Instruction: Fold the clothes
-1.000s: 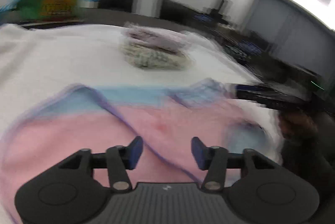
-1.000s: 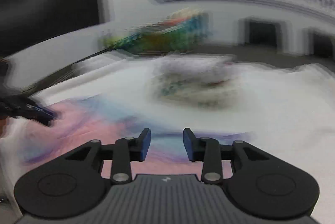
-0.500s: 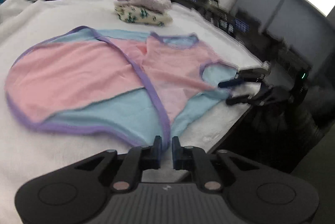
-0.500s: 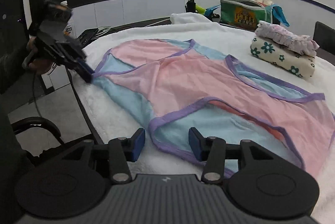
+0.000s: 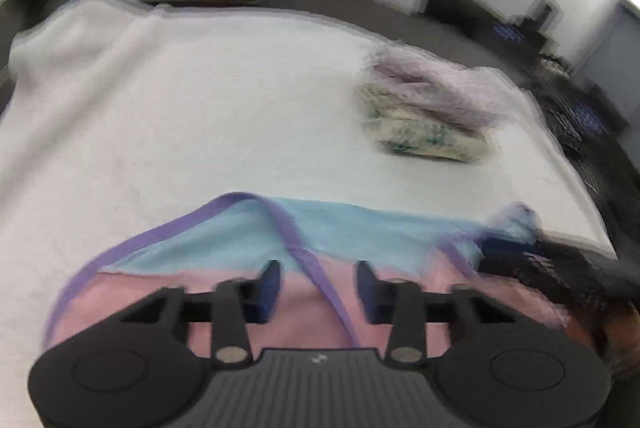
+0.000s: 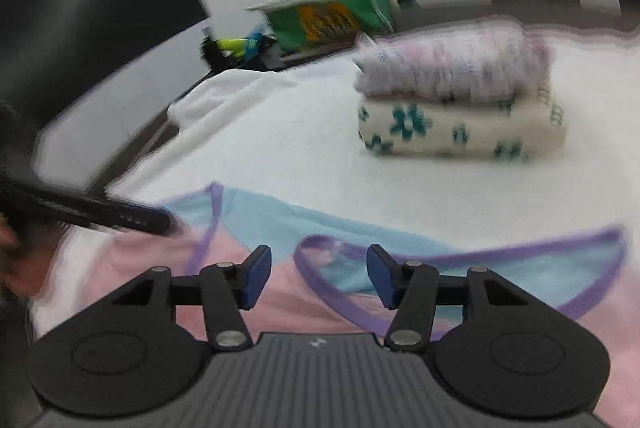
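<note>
A pink and light-blue garment with purple trim (image 5: pixel 224 292) lies flat on the white towel-covered table (image 5: pixel 200 116). My left gripper (image 5: pixel 318 288) is open just above it, its jaws either side of a purple seam. My right gripper (image 6: pixel 318 278) is open over the garment's purple-edged neckline (image 6: pixel 320 260), holding nothing. The right gripper shows blurred at the garment's right edge in the left wrist view (image 5: pixel 516 248). The left gripper shows at the garment's left edge in the right wrist view (image 6: pixel 132 220).
A stack of two folded clothes (image 6: pixel 460 100), lilac on floral cream, sits further back on the table; it also shows in the left wrist view (image 5: pixel 428 116). A green bag (image 6: pixel 324 16) stands behind the table. A dark screen (image 6: pixel 80 28) is at left.
Both grippers have moved forward and low over the garment. The left gripper, shut half a second ago at the near hem, is now open. The right gripper stays open.
</note>
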A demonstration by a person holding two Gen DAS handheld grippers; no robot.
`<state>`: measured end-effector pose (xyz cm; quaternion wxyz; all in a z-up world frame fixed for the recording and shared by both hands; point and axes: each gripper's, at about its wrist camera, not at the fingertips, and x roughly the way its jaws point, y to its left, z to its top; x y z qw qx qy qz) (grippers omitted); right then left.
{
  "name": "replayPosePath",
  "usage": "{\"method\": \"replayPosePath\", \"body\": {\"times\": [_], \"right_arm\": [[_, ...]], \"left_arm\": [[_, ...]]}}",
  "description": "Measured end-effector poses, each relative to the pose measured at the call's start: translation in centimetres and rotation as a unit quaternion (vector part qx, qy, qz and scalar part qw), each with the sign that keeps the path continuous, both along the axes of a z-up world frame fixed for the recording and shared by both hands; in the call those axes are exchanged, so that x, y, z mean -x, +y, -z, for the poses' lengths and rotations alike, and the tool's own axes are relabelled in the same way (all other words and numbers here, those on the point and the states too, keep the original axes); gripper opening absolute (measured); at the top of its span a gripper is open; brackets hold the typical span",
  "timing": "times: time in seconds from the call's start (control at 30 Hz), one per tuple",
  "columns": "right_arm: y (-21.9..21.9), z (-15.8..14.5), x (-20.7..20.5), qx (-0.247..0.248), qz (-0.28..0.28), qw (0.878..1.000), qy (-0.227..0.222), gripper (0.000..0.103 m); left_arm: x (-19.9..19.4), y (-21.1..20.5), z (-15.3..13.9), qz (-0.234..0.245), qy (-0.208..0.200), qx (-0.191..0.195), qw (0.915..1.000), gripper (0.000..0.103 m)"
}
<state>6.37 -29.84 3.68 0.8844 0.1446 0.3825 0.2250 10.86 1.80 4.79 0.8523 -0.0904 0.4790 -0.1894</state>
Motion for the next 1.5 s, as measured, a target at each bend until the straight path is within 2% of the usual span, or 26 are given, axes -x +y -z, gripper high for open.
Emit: {"method": "replayPosePath", "body": {"times": [0.1,0.2,0.23,0.3,0.37,0.4,0.43,0.53,0.67,0.7,0.77,0.8,0.83,0.9,0.97,1.0,1.03,1.07,1.1,1.17,1.23,1.27,1.3,1.37,1.4,1.5], "right_arm": [[-1.3,0.8,-0.6,-0.053,0.021,0.997,0.049,0.054],[-1.8,1.6,-0.5,-0.068,0.03,0.995,0.059,0.054],[-1.6,2.0,-0.7,-0.07,0.029,0.995,0.065,0.054],[-0.7,2.6,-1.3,-0.073,0.028,0.995,0.055,0.052],[0.0,2.9,-1.8,-0.077,0.028,0.996,0.033,0.021],[0.3,2.7,-1.4,-0.065,0.031,0.997,0.007,0.003],[0.6,2.4,-1.1,-0.054,0.034,0.998,-0.019,0.002],[0.7,1.2,1.3,-0.034,0.022,0.993,-0.114,0.002],[1.1,1.3,2.6,0.069,0.038,0.993,-0.091,0.007],[0.9,1.7,2.5,0.076,0.036,0.994,-0.073,0.009],[-0.1,1.8,2.4,0.051,0.042,0.997,-0.044,0.013],[-0.6,1.8,2.3,0.038,0.045,0.998,-0.029,0.024],[-1.4,1.6,2.2,0.006,0.052,0.998,-0.023,0.044],[-2.7,1.7,1.4,-0.061,0.074,0.995,-0.005,0.058],[-2.9,2.2,-0.2,-0.084,0.083,0.993,0.024,0.057],[-2.4,2.6,-1.1,-0.087,0.08,0.992,0.033,0.051],[-1.8,2.9,-1.8,-0.084,0.067,0.994,0.036,0.024],[-0.9,3.1,-2.3,-0.072,0.053,0.995,0.037,0.005],[-0.1,3.1,-2.4,-0.049,0.058,0.997,0.027,0.002],[1.1,1.7,-1.1,-0.003,0.055,0.997,-0.06,0.002],[1.7,0.9,-0.4,0.037,0.064,0.993,-0.088,0.002],[1.5,1.1,-0.6,0.039,0.07,0.994,-0.076,0.003],[1.4,1.6,-1.0,0.042,0.073,0.994,-0.063,0.007],[1.6,2.4,-1.2,0.077,0.083,0.992,-0.047,0.029],[1.6,2.4,-0.6,0.087,0.09,0.99,-0.062,0.04],[0.7,0.5,2.3,0.073,0.087,0.987,-0.117,0.041]], "left_arm": [[-0.6,-0.4,0.9,-0.026,-0.03,-0.001,0.9992,0.026],[-0.4,0.2,1.8,-0.036,-0.045,0.037,0.9976,0.024],[-0.4,0.4,2.1,-0.04,-0.046,0.052,0.9968,0.013],[-0.3,0.8,2.5,-0.046,-0.057,0.067,0.9951,0.003],[0.0,0.8,2.8,-0.056,-0.076,0.07,0.9931,0.001],[0.1,1.1,2.9,-0.066,-0.081,0.079,0.9914,0.0],[0.2,1.6,3.1,-0.077,-0.084,0.091,0.9893,0.0],[0.2,2.9,3.6,-0.112,-0.089,0.112,0.9834,0.0],[0.0,2.9,4.2,-0.122,-0.079,0.101,0.9842,0.0],[0.0,2.9,4.3,-0.125,-0.079,0.103,0.9837,0.0],[-0.1,3.2,4.4,-0.131,-0.08,0.11,0.9821,0.0],[-0.2,3.3,4.5,-0.132,-0.08,0.114,0.9814,0.0],[-0.3,3.4,4.7,-0.133,-0.081,0.116,0.981,0.001],[-0.2,3.3,4.9,-0.132,-0.086,0.114,0.9809,0.001],[0.0,3.1,4.8,-0.13,-0.092,0.106,0.9815,0.001],[0.1,3.0,4.8,-0.129,-0.095,0.102,0.9818,0.001],[0.2,2.9,4.8,-0.128,-0.098,0.1,0.9819,0.001],[0.2,3.0,4.8,-0.128,-0.098,0.102,0.9817,0.001],[0.2,3.0,4.9,-0.129,-0.098,0.104,0.9813,0.001],[0.2,3.3,5.1,-0.135,-0.098,0.118,0.9789,0.002],[0.3,3.7,5.2,-0.141,-0.096,0.137,0.9759,0.011],[0.2,3.8,5.0,-0.137,-0.096,0.143,0.9754,0.013],[0.4,3.8,4.8,-0.135,-0.101,0.145,0.9749,0.018],[0.8,3.8,4.2,-0.124,-0.114,0.153,0.9738,0.027],[1.0,3.9,3.9,-0.115,-0.117,0.16,0.9734,0.031],[2.2,4.1,2.3,-0.068,-0.078,0.182,0.9778,0.032]]}}
